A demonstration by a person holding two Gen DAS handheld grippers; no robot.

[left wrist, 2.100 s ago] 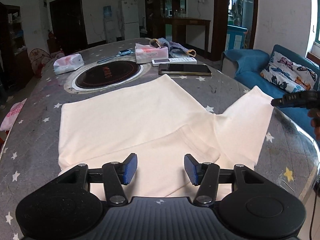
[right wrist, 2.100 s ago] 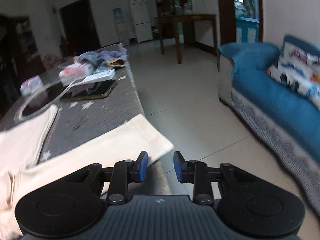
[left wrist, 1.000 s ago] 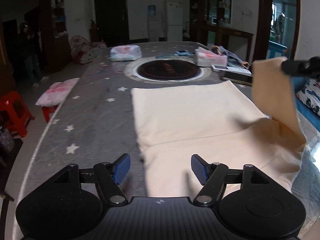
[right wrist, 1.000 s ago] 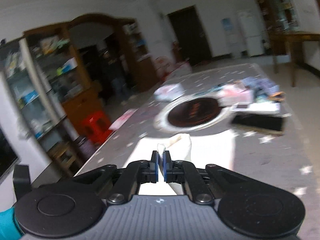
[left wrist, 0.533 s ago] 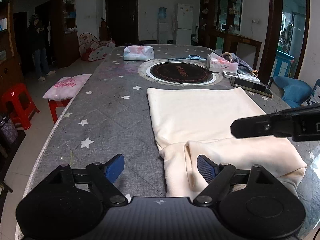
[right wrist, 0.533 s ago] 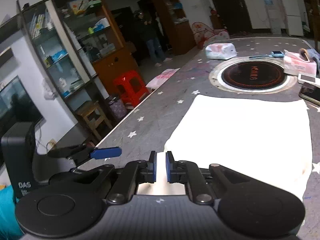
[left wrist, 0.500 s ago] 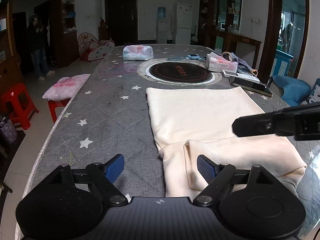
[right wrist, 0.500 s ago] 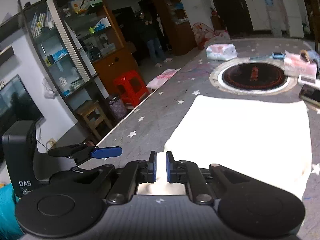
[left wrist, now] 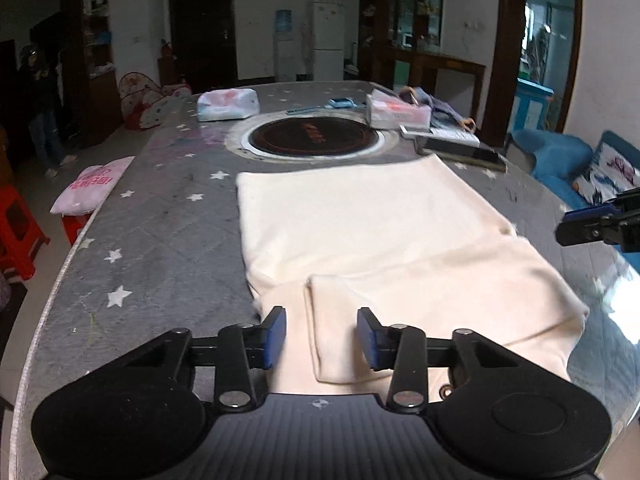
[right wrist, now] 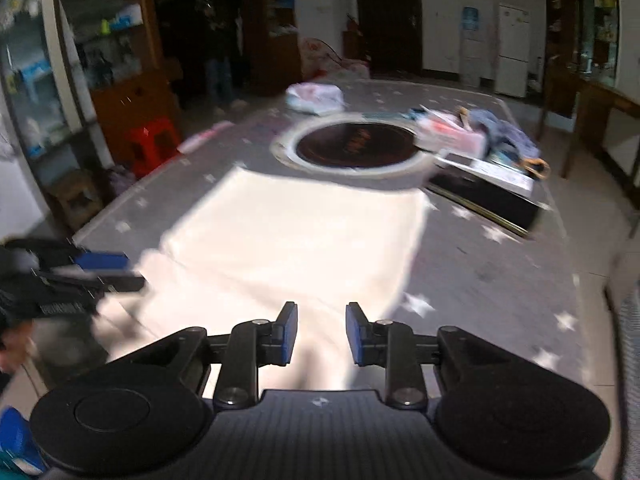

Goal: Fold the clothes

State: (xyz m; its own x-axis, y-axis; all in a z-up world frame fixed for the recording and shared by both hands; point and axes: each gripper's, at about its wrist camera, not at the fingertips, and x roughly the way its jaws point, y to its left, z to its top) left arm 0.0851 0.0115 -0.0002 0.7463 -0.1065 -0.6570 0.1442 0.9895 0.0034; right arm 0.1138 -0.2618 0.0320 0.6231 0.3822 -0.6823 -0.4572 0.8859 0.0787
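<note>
Cream shirt (left wrist: 372, 232) lies under both downward-tilted tools, left tool (left wrist: 321, 334) closing, right tool (right wrist: 321, 334) opening, neither gripping.

I can read no text with confidence in either wrist view. The round hob (left wrist: 314, 136) set into the table carries red lettering at the centre of its dark glass, too small in the left view and too blurred in the right view to make out. Well left of the hob, past the table edge, a pink bag (left wrist: 94, 190) bears red printed characters I cannot decipher. Just right of the hob, a white box (left wrist: 398, 111) shows a red printed patch, also illegible
</note>
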